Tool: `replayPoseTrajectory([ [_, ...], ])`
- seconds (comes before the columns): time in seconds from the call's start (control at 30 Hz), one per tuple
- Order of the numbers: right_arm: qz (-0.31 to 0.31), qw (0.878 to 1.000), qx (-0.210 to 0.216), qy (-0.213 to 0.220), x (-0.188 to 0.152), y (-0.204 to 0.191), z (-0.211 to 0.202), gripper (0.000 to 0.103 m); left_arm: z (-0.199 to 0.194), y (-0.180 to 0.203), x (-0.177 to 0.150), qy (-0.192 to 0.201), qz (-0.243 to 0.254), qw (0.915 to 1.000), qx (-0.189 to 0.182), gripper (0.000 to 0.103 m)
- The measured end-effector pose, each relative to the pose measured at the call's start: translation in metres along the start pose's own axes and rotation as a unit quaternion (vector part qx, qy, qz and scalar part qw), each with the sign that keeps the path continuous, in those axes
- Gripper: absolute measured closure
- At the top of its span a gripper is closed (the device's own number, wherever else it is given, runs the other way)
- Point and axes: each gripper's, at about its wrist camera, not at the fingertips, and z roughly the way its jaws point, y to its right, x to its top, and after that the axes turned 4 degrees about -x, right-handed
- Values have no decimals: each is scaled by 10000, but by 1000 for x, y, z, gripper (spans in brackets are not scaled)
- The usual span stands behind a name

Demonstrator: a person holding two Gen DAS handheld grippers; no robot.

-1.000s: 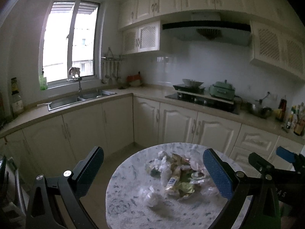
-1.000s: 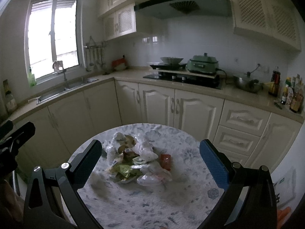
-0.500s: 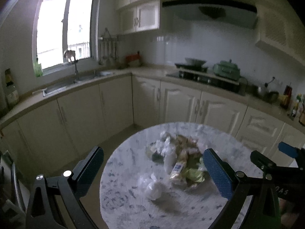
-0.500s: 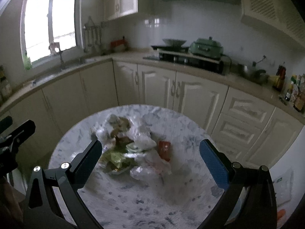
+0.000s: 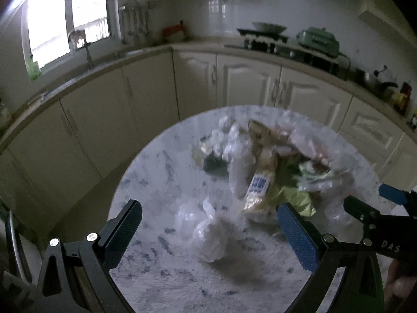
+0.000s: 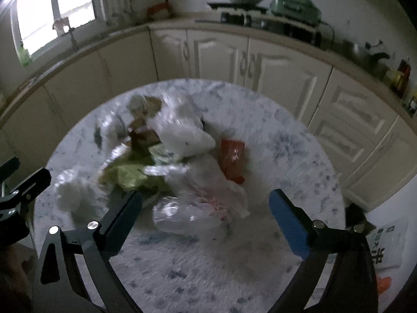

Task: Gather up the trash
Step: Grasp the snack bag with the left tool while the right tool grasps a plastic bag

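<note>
A heap of trash (image 5: 271,167) lies on a round marble table (image 5: 161,172): crumpled clear bags, green and brown wrappers, a packet with a blue label (image 5: 258,186). A knotted clear bag (image 5: 206,232) sits apart, between the wide-open fingers of my left gripper (image 5: 208,232), untouched. In the right wrist view the heap (image 6: 166,156) includes a red packet (image 6: 232,159) and a clear bag (image 6: 187,214). My right gripper (image 6: 206,214) hangs over that bag, jaws closing slightly, still wide apart, pads clear of it. Its fingers (image 5: 365,211) show at the left view's right edge.
Cream kitchen cabinets (image 5: 250,83) and a counter wrap behind the table. A stove with a pan (image 5: 265,34) and a green cooker (image 5: 318,39) stand at the back, bottles (image 5: 401,96) at the right, a sink and window (image 5: 67,18) at the left. Floor shows left of the table.
Both grippers have come down and tipped toward the table; the trash heap looks larger and nearer. The right jaws have narrowed a little. Nothing has been taken hold of.
</note>
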Motion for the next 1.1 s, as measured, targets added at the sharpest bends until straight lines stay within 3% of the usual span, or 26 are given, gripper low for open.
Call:
replayPoseTrajectory([
  [0.27, 127, 9984, 358, -425, -6, 3, 41, 13, 41, 3, -3, -255, 60, 9996, -115, 1],
  [0.33, 117, 9982, 391, -434, -5, 3, 50, 21, 45, 4, -4, -300, 67, 9995, -117, 1],
  [0.4, 7, 9978, 353, -562, -7, 5, 59, 40, 48, 4, -6, -330, 67, 9994, -116, 1],
  [0.53, -43, 9975, 510, -478, -14, 16, 53, 53, 54, 6, -6, -336, 58, 9993, -153, 1],
  [0.67, 81, 9966, 681, -451, -16, 26, 48, 51, 63, 14, -5, -375, 146, 9990, -195, 1],
  [1.1, -96, 9979, 591, -261, -3, 23, 48, 45, 132, 31, 8, -662, 627, 9958, -113, 1],
])
